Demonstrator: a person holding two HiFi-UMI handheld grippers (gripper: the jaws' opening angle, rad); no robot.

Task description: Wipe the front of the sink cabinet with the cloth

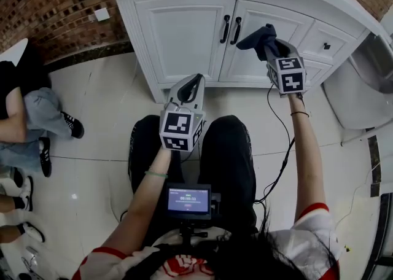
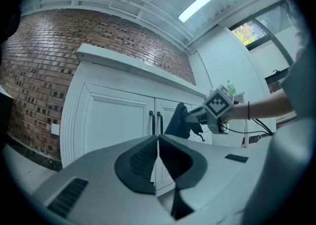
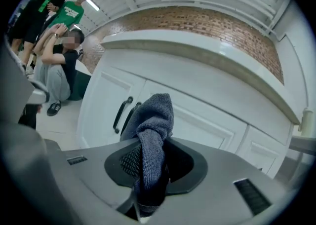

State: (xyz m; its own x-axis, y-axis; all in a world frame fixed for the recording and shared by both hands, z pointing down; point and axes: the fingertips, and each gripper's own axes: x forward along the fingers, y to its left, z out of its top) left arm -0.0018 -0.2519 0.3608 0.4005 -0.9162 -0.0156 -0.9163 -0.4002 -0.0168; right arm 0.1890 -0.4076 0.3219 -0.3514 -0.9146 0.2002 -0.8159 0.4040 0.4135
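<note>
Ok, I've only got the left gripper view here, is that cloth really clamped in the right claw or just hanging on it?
Observer: Clamped. The right gripper view shows the right claw shut on the dark grey cloth.
Operator: Anyone close by?
Observer: Yes, a person in grey trousers sits on the floor, left of the sink cabinet.
Operator: Where's my left claw?
Observer: The head view puts the left claw low between the holder's knees, short of the cabinet.
</note>
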